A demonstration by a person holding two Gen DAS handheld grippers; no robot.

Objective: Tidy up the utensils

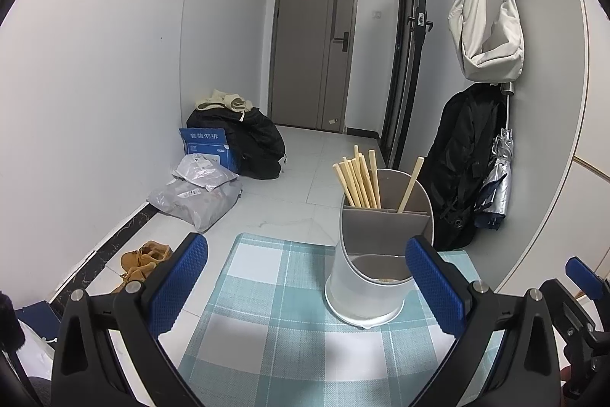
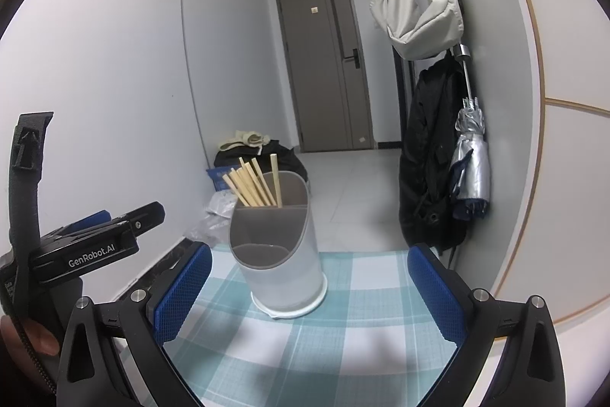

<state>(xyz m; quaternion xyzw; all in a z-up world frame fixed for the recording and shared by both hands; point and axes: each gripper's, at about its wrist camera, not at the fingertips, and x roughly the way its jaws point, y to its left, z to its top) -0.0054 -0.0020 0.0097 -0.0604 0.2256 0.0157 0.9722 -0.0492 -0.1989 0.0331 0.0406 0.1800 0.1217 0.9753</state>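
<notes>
Left hand-held gripper and right hand-held gripper level, spread apart, empty, facing utensil holder.

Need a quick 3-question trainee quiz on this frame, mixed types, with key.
1. True or false: both claws, left and right, are open and empty.
2. In the utensil holder, the rear left compartment holds: A) spoons B) a bunch of chopsticks C) nothing
3. Fill in: the holder stands on a blue-and-white ____ tablecloth.

Key: 1 true; 2 B; 3 checked. A single chopstick sits apart, in the rear right compartment.
</notes>
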